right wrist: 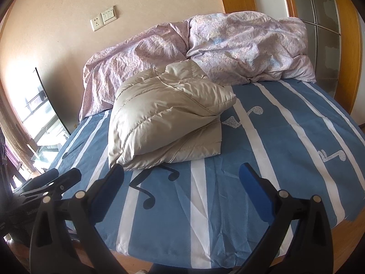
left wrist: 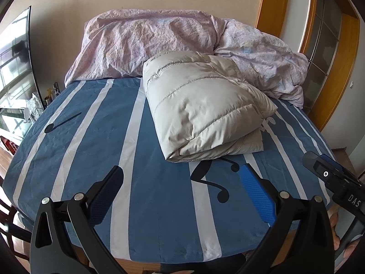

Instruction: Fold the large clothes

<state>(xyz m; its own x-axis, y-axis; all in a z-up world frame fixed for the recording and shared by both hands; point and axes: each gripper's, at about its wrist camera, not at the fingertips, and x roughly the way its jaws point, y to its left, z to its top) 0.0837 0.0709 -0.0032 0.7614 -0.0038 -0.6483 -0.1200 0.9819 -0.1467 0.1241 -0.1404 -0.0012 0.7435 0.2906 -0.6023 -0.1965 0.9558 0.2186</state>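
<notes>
Two grippers hung over the near edge of the bed [left wrist: 68, 137], both with jaws spread wide and holding nothing. Ahead of the left gripper [left wrist: 182, 196], and a little toward its blue-padded jaw, lay the beige puffer jacket [left wrist: 205, 109], already doubled over into a thick bundle on the striped blue sheet [right wrist: 285, 159]. From the right gripper [right wrist: 182, 191] the same bundle sat ahead and toward the dark jaw, its near folded corner close beyond that jaw's tip. Beyond the jacket, well apart from both sets of jaws, a crumpled pink duvet [right wrist: 239, 45] was heaped against the wall, touching the jacket's far end.

Judging by its quilted, puffed look and sheen, the jacket was probably light, soft and springy, with a slick shell that would slide between pads and tend to balloon open once let go. The upper layer sat skewed over the lower one, its far corner jutting out past the layer beneath on the side of the right gripper's blue jaw. A firm hold would most likely come from pinching the stitched edge or a quilting seam at a corner, where the filling is thin, rather than squeezing a plump panel. With the fold seemingly near complete, little beyond squaring the layers looked to remain.
</notes>
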